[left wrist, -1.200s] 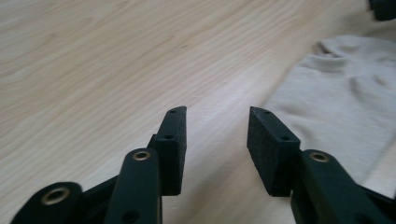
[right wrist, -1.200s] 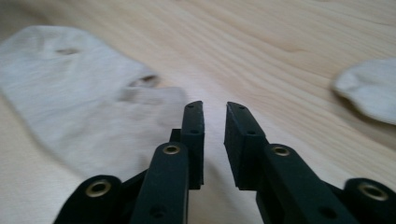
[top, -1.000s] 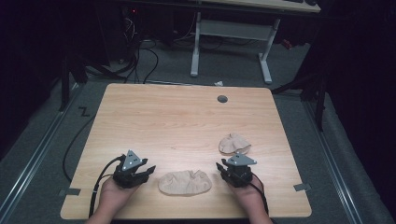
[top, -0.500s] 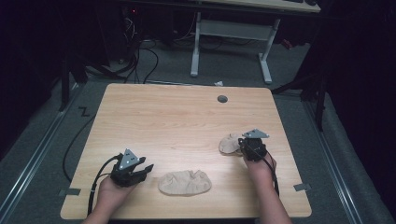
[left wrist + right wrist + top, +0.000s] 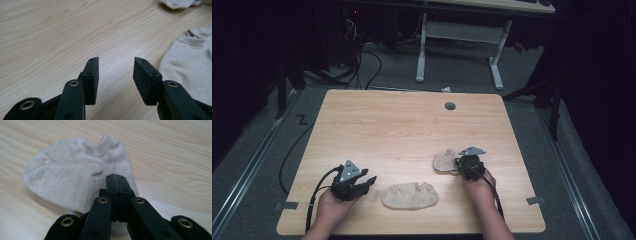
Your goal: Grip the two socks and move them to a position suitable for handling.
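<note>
High view: we count two socks on table (image 5: 377, 125); right gripper (image 5: 460, 166) at small sock (image 5: 444, 161), left gripper (image 5: 368, 183) beside flat sock (image 5: 410, 195).
Left gripper view: our jaws parted, nothing between.
Right gripper view: jaws just clamped together, pinching small sock's edge.

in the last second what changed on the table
The right gripper moved from beside the flat beige sock away up the table to the small crumpled beige sock and shut on its fabric. The left gripper stayed put, open; the flat sock didn't move.
</note>
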